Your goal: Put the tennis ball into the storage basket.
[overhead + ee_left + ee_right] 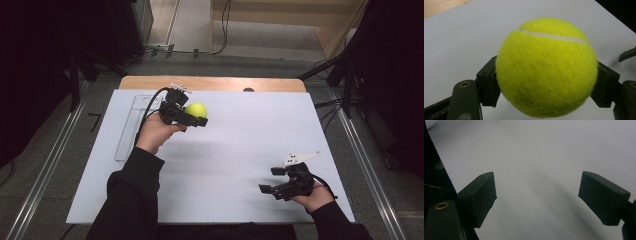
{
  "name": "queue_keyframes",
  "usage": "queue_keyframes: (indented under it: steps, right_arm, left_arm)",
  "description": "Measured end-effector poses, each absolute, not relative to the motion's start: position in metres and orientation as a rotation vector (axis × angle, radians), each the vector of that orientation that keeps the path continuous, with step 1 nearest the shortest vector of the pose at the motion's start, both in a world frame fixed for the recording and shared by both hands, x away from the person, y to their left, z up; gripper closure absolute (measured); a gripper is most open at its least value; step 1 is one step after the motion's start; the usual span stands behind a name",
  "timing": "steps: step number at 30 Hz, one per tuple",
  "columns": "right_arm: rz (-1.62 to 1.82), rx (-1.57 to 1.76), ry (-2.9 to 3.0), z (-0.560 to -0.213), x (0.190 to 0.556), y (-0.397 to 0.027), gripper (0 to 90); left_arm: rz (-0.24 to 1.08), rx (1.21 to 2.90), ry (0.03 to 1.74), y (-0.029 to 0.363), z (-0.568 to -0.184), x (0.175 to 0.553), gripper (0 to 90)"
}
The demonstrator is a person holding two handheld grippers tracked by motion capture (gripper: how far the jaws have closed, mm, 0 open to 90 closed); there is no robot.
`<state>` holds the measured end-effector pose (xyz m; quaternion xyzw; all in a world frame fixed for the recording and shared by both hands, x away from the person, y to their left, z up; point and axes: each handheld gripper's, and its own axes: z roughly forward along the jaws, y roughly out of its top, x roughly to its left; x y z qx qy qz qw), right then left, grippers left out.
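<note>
Tennis ball (546, 67), yellow felt with a white seam across the top. Sits clamped between the two black jaws of the left gripper (196, 116), at the far left of the white board (260, 150); whether it is lifted clear or resting on the board cannot be told from the high view.

Handling, as judged: light, springy, felt nap gives good friction so slipping is unlikely. Not fragile. It is round, though, so a hold off the widest line could squirt it out; the pads here meet it at about mid-height on opposite sides, which looks the right place. Firm squeeze is fine; the shell will give a little and push back.

Right gripper (280, 181) is at the near right of the board, jaws wide apart with nothing between them, bare board beneath.

Surface: flat, matte white board, smooth, laid on a wooden table (215, 83) whose edge shows at the far side. A set-down ball would roll freely. A clear plastic tray (131, 125) lies along the left edge.

Room: dim, grey floor, metal rails (45, 170) either side, cables at the far end.
</note>
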<state>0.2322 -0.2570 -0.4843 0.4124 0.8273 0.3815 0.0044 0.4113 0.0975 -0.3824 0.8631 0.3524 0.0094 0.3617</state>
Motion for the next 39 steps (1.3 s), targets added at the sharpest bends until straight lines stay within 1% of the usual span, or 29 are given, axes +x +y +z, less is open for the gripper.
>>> queue_keyframes:
  steps: [13,39]
  right_arm:
    - [1.187,1.278,2.602,-0.484,0.236,-0.254,12.6]
    - [1.187,1.27,2.608,-0.484,0.239,-0.251,12.7]
  left_arm:
    - [0.034,2.197,0.938,0.115,-0.38,0.411,26.5]
    - [0.098,2.152,1.03,0.148,-0.379,0.416,26.5]
